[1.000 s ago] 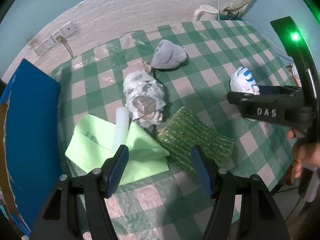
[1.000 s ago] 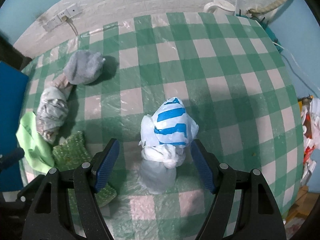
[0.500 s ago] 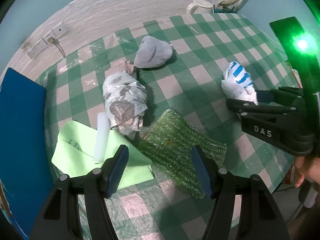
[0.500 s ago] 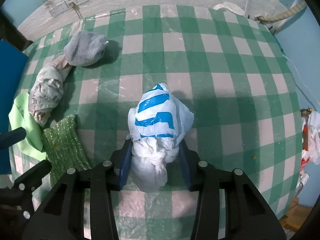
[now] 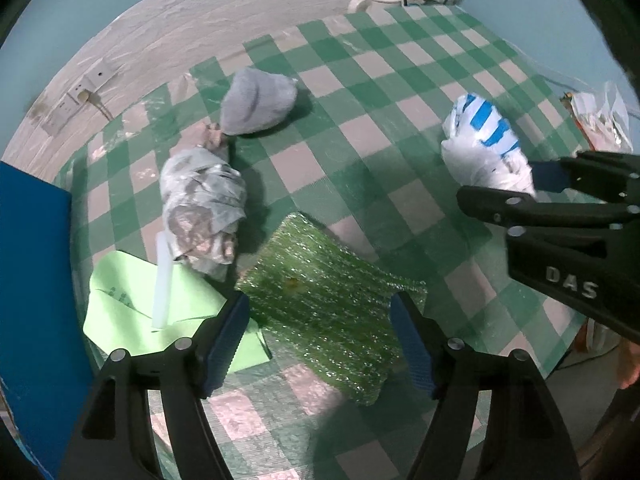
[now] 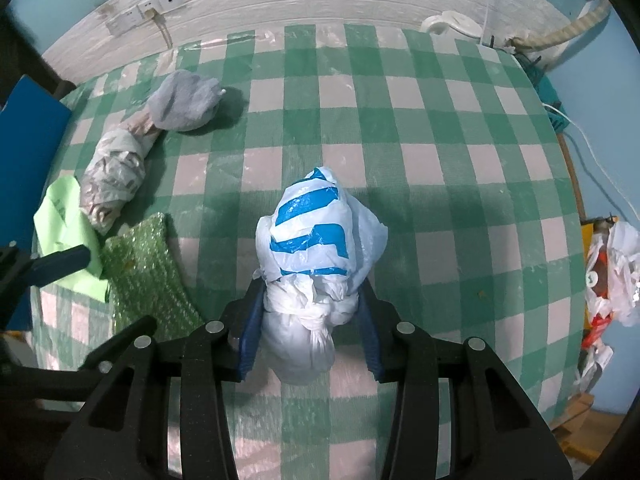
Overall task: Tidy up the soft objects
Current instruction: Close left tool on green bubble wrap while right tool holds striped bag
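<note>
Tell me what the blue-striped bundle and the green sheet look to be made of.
Blue-striped bundle: thin plastic bag film, glossy and crinkled, knotted at its near end. Green sheet: likely bubble wrap, translucent, with rows of shiny little bumps; the blur leaves that open.

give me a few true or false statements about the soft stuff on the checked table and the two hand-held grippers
1. The right hand-held gripper is clamped on the knotted end of the white and blue plastic bag. True.
2. The left hand-held gripper is gripping the green bubble wrap. False: its jaws are opening and its pads are not pressing on the wrap, which lies flat on the table.
3. The grey cloth bundle sits nearer the wall than the crumpled grey-white bag. True.
4. The light green sheet lies on top of the bubble wrap. False: it lies beside it, toward the blue board.
5. The tablecloth is red and white. False: it is green and white checked.
</note>
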`<state>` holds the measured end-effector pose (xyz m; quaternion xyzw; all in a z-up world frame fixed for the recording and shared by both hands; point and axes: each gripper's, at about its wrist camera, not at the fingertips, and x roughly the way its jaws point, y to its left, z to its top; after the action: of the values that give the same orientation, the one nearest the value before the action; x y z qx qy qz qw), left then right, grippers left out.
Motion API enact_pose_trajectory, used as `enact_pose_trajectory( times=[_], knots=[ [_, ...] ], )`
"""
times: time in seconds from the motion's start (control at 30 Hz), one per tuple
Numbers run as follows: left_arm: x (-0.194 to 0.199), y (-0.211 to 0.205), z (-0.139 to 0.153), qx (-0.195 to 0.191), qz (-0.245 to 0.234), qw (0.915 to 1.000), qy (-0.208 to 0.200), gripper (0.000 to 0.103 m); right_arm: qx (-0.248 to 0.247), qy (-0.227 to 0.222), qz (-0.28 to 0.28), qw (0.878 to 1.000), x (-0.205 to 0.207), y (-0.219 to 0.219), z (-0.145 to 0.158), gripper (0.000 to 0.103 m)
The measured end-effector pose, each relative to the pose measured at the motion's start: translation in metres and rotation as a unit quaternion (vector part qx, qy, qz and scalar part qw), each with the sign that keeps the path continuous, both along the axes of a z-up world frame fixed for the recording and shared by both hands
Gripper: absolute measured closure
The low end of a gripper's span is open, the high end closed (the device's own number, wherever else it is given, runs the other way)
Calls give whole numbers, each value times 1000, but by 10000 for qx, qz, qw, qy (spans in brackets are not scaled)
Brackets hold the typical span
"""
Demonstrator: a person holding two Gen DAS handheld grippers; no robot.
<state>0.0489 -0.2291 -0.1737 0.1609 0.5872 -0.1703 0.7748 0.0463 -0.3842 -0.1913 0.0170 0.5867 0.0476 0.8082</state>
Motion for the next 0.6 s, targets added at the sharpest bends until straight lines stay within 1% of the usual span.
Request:
enact_pose_trajectory(
  times=[0.13,0.27,0.4,0.5,0.6],
  knots=[
    [-3,-4,-8,89,-66,9999,71,29,-34,-22,9,10000,-6,-2,6,61],
    [-6,-8,-14,85,-150,9997,158,29,-25,-56,-21,10000,-9,-7,10,61],
    [-11,-15,-19,202,-282,9993,166,29,0,-79,-58,10000,-10,-11,12,61],
    [-16,-18,-23,199,-396,9988,197,29,5,-93,-78,9999,-12,-11,15,61],
    [-21,-21,-22,149,-496,9986,138,29,14,-104,-72,9999,-13,-10,16,61]
  ],
)
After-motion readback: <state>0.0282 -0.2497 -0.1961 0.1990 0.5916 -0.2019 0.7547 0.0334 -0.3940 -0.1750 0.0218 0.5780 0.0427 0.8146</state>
